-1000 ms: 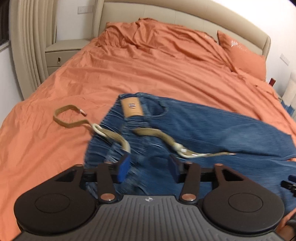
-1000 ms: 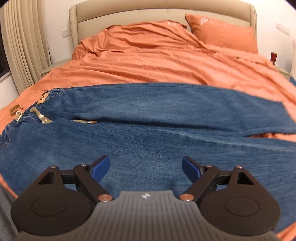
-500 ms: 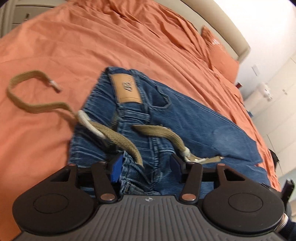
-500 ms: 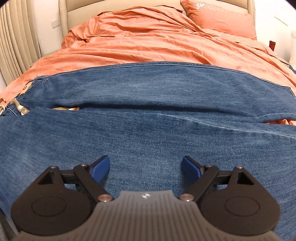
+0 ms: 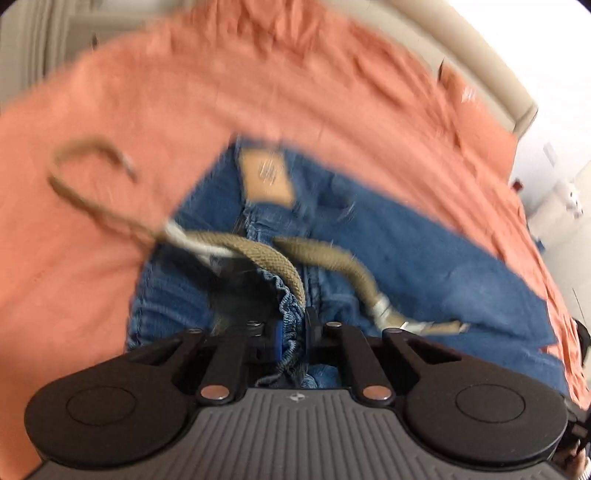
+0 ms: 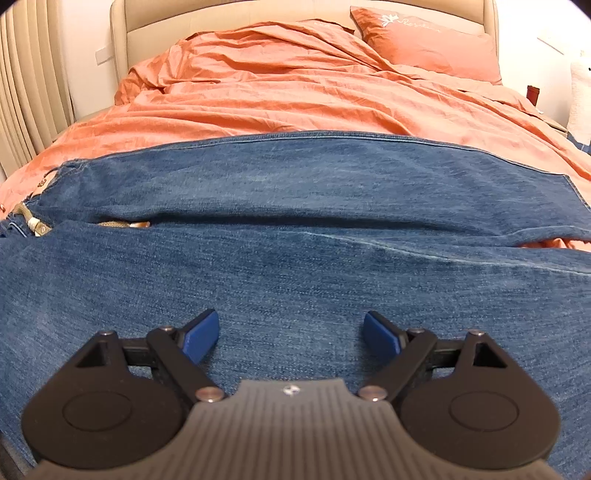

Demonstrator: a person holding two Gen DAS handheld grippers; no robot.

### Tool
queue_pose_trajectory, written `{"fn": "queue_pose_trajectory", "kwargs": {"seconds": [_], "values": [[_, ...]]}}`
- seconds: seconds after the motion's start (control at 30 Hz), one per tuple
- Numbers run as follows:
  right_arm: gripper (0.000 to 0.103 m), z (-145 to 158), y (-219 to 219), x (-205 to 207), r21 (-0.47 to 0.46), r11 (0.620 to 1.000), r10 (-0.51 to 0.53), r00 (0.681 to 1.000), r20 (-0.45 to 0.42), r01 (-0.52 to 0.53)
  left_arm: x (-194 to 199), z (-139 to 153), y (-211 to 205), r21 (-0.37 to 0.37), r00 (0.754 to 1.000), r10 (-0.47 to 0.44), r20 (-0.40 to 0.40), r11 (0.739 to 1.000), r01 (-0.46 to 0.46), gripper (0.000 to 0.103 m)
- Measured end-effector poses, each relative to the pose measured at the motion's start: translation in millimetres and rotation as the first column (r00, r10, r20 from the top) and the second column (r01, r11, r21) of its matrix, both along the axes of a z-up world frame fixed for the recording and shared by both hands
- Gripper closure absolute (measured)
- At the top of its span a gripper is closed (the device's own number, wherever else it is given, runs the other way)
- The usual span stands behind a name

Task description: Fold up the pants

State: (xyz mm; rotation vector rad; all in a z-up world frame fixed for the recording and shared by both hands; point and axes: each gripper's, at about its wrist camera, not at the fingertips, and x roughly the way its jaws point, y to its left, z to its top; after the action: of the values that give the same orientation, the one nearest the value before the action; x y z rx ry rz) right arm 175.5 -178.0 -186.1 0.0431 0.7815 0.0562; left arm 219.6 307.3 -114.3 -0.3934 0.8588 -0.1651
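Observation:
Blue jeans (image 5: 424, 251) lie spread on an orange bed, with a tan leather patch (image 5: 267, 177) at the waistband and a khaki drawstring belt (image 5: 280, 254) trailing left onto the sheet. My left gripper (image 5: 291, 338) is shut on the gathered waistband edge of the jeans. The left wrist view is motion-blurred. In the right wrist view the two legs of the jeans (image 6: 295, 229) lie across the bed, one beside the other. My right gripper (image 6: 290, 334) is open just above the near leg, with nothing between its blue pads.
The orange duvet (image 6: 295, 85) is rumpled toward the beige headboard (image 6: 236, 14). An orange pillow (image 6: 424, 44) sits at the far right. Curtains (image 6: 26, 74) hang at the left. A nightstand area shows at the right edge (image 6: 532, 92).
My left gripper has closed on the jeans' waistband, and its view has swung and blurred. My right gripper has dropped closer to the near leg and stays open.

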Motion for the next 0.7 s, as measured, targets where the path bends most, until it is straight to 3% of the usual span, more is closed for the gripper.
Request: {"fn": "queue_pose_trajectory", "kwargs": {"seconds": [0.1,0.17,0.2,0.33,0.47,0.63,0.67,0.7], "values": [[0.021,4.9,-2.1,-5.2,0.009,1.000,-0.003,1.000,0.016,0.003,-26.9,43.1,-9.9,0.096,0.987,0.075,0.139,0.991,-0.089,0.094],[0.021,8.3,-3.3,-9.2,0.013,1.000,-0.006,1.000,0.030,0.005,-34.1,52.5,-11.0,0.155,0.986,0.082,0.146,0.982,-0.104,0.094],[0.021,9.7,-4.3,-10.6,0.014,1.000,-0.007,0.999,0.035,0.007,-31.9,46.4,-11.2,0.209,0.990,0.078,0.121,0.972,-0.103,0.094],[0.021,11.1,-7.9,-12.4,0.010,1.000,-0.023,1.000,0.019,0.022,-12.8,-1.7,0.1,0.281,0.994,0.105,-0.011,0.955,-0.097,0.093],[0.021,7.3,-17.3,-10.8,0.007,0.998,-0.061,0.997,-0.042,0.062,4.0,-36.3,-7.5,0.372,0.994,0.074,-0.081,0.928,-0.039,0.090],[0.021,-1.1,-20.2,-2.2,-0.056,0.995,-0.089,0.983,-0.160,0.081,11.9,-35.7,-19.6,0.482,0.992,0.048,-0.120,0.876,0.016,0.066],[0.021,-1.5,-19.6,-1.1,-0.071,0.995,-0.085,0.981,-0.176,0.074,10.6,-31.6,-23.9,0.518,0.992,0.054,-0.118,0.855,0.015,0.051],[0.021,-0.9,-19.9,-0.4,-0.081,0.994,-0.084,0.978,-0.189,0.070,7.3,-25.6,-26.4,0.555,0.993,0.054,-0.108,0.831,0.015,0.045]]}}
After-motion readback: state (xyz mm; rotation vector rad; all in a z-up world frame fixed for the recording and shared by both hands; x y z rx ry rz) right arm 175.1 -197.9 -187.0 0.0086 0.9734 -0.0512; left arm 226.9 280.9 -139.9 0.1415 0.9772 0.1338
